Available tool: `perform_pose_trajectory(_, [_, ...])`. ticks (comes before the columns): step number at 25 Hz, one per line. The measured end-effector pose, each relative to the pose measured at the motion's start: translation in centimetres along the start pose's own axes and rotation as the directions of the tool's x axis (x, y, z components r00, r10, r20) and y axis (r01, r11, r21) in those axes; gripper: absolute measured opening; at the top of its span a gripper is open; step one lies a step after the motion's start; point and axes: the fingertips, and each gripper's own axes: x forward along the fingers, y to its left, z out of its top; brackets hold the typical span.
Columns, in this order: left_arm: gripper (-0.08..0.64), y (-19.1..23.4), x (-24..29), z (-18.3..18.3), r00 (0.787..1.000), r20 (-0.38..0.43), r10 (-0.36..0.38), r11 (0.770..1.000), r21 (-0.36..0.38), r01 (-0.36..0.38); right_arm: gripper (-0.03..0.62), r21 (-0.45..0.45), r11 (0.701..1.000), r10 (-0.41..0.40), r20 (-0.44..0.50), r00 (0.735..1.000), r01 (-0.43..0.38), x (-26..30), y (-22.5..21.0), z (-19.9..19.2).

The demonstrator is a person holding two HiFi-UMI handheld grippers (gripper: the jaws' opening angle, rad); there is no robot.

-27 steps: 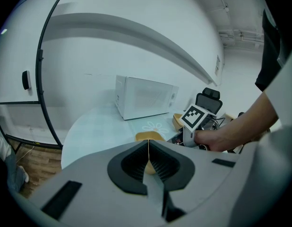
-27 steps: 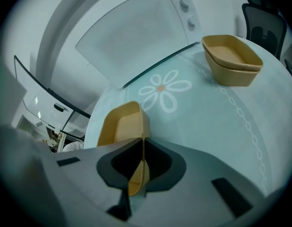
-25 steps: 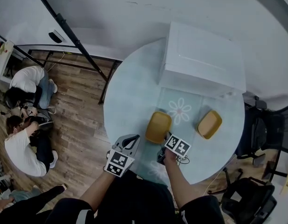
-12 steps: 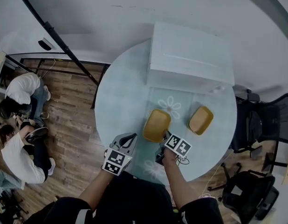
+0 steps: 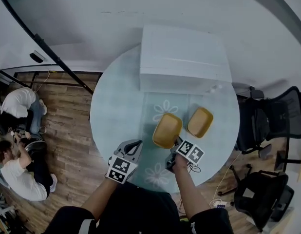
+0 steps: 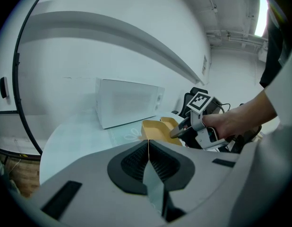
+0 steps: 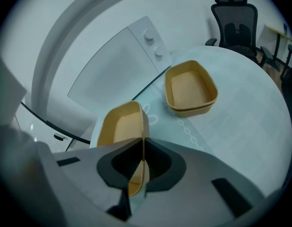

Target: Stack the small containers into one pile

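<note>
A round pale-blue glass table [image 5: 116, 106] printed with white flower outlines carries a white rectangular box [image 5: 184, 57] at its 12 o'clock edge; in the right gripper view, two small round knobs show on the box's end face. Just past the table's centre toward 5 o'clock, the right gripper [image 5: 176, 145] has its jaws pressed together on the near wall of a mustard-yellow, rounded-rectangular plastic container [image 5: 167, 130]. That view shows the thin wall pinched between the pads with the open bowl [image 7: 120, 126] reaching away from the right gripper [image 7: 142, 148]. Whether the container's base touches the glass cannot be told. A second mustard-yellow container of the same shape [image 5: 199, 122] sits upright on the table at the first one's 2 o'clock, close beside it but apart. In the right gripper view it [image 7: 190, 88] shows a line below its rim. The left gripper [image 5: 135, 146] hangs over the table's 7 o'clock edge, and its jaws [image 6: 148, 145] are fully closed on each other with nothing between them. The only print in sight is the black-and-white square marker on each gripper's cube. Black office chairs [image 5: 267, 126] stand at 3 o'clock off the table, and people [image 5: 19, 106] sit on the wooden plank floor at 9 o'clock.
</note>
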Motion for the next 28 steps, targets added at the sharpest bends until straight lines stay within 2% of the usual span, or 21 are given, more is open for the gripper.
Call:
perform_pose_trajectory(15, [0.015,-3.4,3.2,1.7,0.998,-0.024,-0.053,0.997,0.052,0.054,0.035,0.156,0.987,-0.042,0.084,0.996,0.029,-2.7,-7.0,6.6])
perform_pose_trajectory(21, [0.015,-4.5,4.4,1.9,0.997,-0.044,-0.061,0.997,0.051,0.063,0.035,0.185,0.981,-0.077,0.105,0.991,0.056,-3.3,-10.2,9.0])
perform_pose_trajectory(28, [0.015,-4.8,5.9,2.6,0.998,-0.038,-0.058,0.997,0.051,0.06,0.035,0.186,0.98,-0.095,0.118,0.988,0.072,-3.3,-11.7,11.7])
